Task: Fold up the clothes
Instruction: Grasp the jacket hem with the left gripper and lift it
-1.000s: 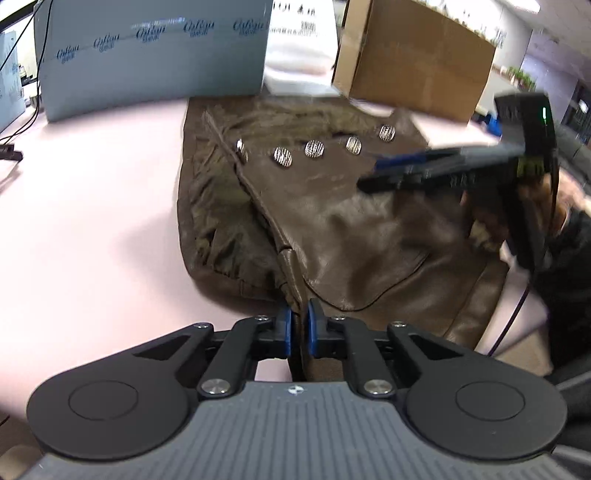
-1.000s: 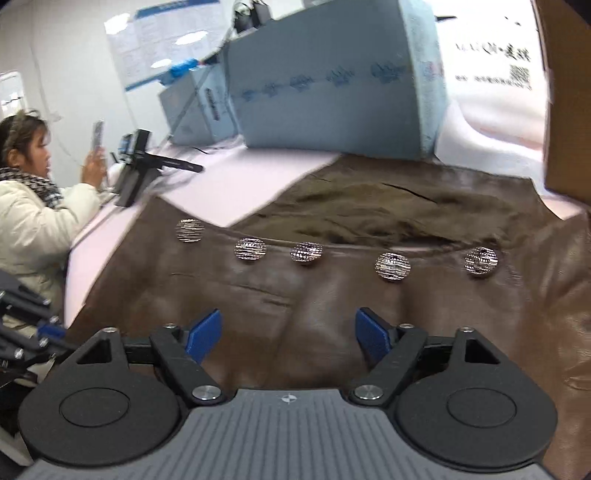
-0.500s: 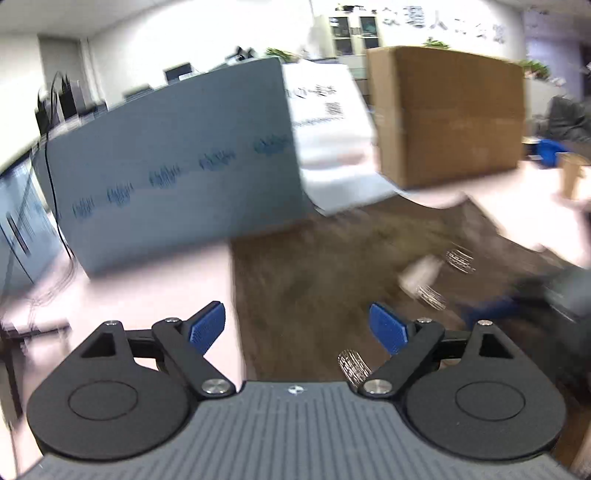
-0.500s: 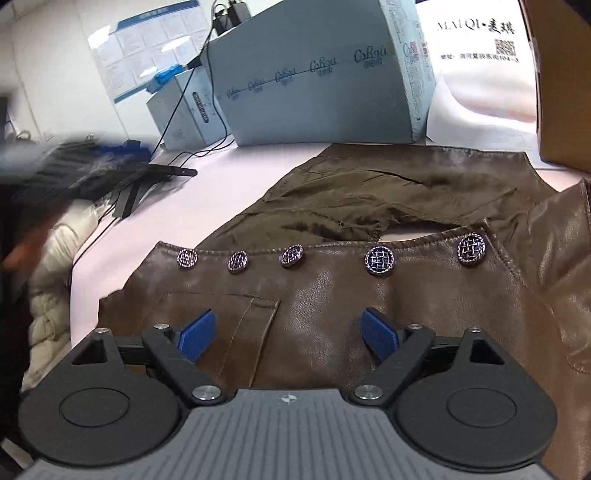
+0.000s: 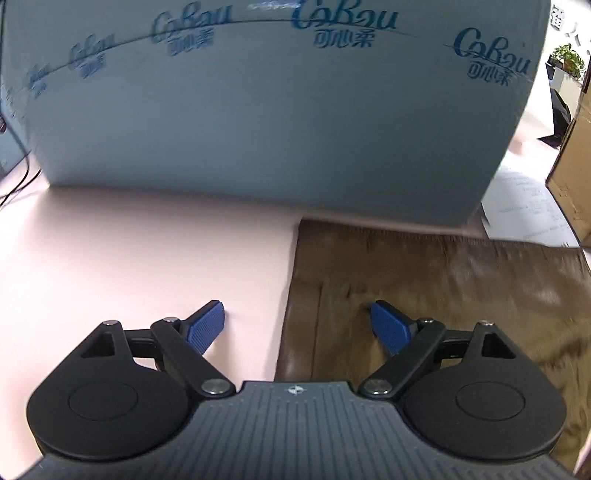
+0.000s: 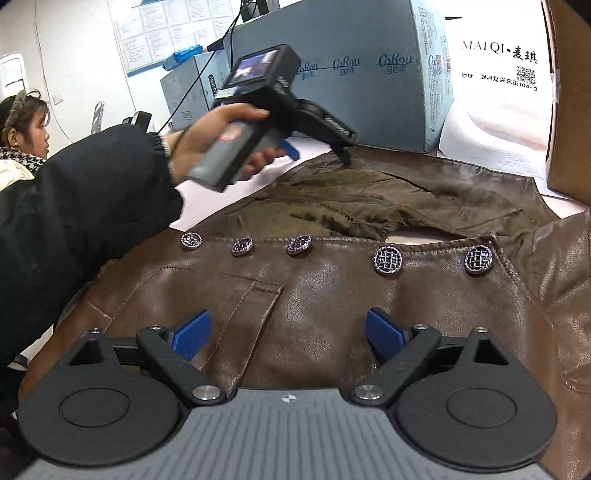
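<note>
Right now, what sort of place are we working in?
Probably an office or stockroom, not a home: shipping cartons stand behind the brown leather jacket, printed notices cover the wall, and cables trail across the pink table.

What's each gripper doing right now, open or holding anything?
Left gripper: open, holding nothing, straddling the far edge of the brown jacket.
Right gripper: open, holding nothing, poised above the jacket's buttoned front.

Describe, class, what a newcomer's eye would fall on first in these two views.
A glossy brown leather jacket spreads across the pale pink table, with a row of woven metal buttons along its front edge. Behind it looms a large light-blue printed carton, while the left tool reaches toward the jacket's far corner.
</note>
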